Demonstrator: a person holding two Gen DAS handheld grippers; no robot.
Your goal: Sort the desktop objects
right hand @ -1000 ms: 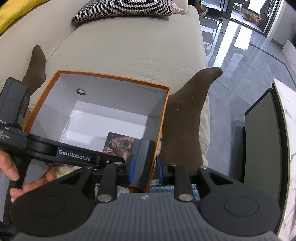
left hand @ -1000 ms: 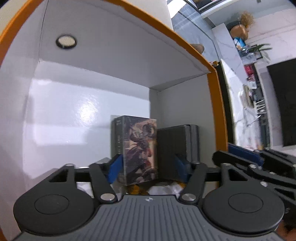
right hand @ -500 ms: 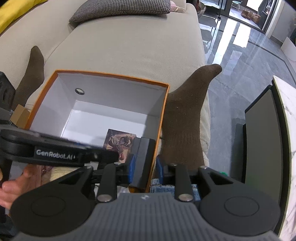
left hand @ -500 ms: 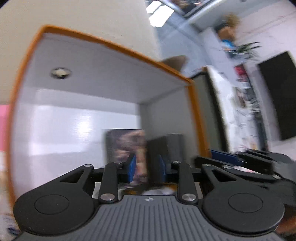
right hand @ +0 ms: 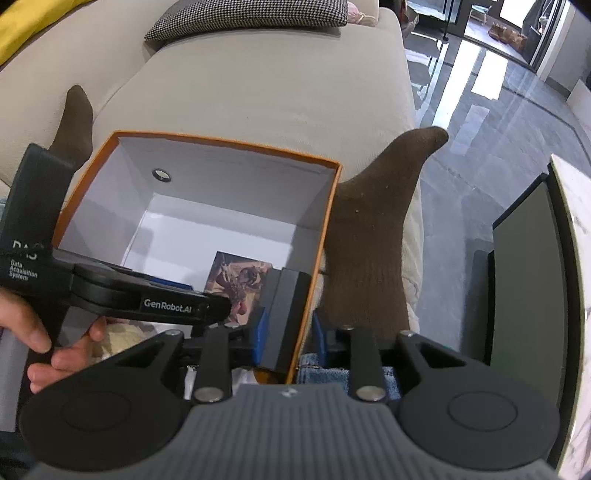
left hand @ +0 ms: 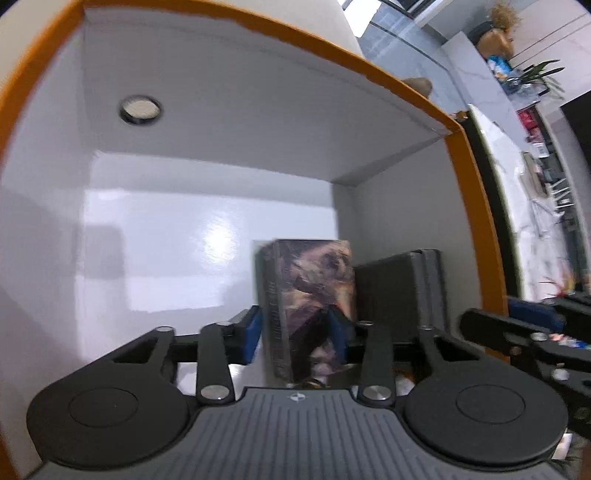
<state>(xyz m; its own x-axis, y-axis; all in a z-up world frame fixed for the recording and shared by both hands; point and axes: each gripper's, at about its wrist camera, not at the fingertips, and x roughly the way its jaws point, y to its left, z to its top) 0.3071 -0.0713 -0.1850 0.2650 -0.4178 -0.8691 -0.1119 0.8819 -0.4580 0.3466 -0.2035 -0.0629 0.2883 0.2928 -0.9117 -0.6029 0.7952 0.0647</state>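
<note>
Step in hand: putting small boxes into the orange box w/ white inside, and lining them up in its near right corner.

Nearest in the left view, the left gripper (left hand: pixel 295 334) has its two blue pads on both sides of the picture box (left hand: pixel 308 291). The gap is narrow and the pads look like they touch the box sides, so it seems to be holding it, but the view is a bit blurry so that is a guess. The picture box stands up on the box floor. Just beside it, on the right, the black box (left hand: pixel 400 288) stands up too, close to the right wall.

In the right view, the right gripper (right hand: pixel 286 334) is closed on the black box (right hand: pixel 286 314) and the orange wall (right hand: pixel 314 291) together: one pad inside, one pad outside the wall. It pins the black box to the wall. The person's left hand (right hand: pixel 48 332) holds the left gripper's handle, which reaches in from the left, low and almost flat. The right gripper comes from the near side, pointing away from the person.

Farther off, the orange box (right hand: pixel 221 142) sits on the person's lap, btw two legs in brown socks (right hand: pixel 373 236). Behind is a beige sofa (right hand: pixel 266 81) w/ a checked cushion (right hand: pixel 255 14).

Next move prob: let go of the picture box once it stands snug next to the black one, then pull the left gripper straight up and out, slow, so it does not tip. The right one should let go after.
</note>
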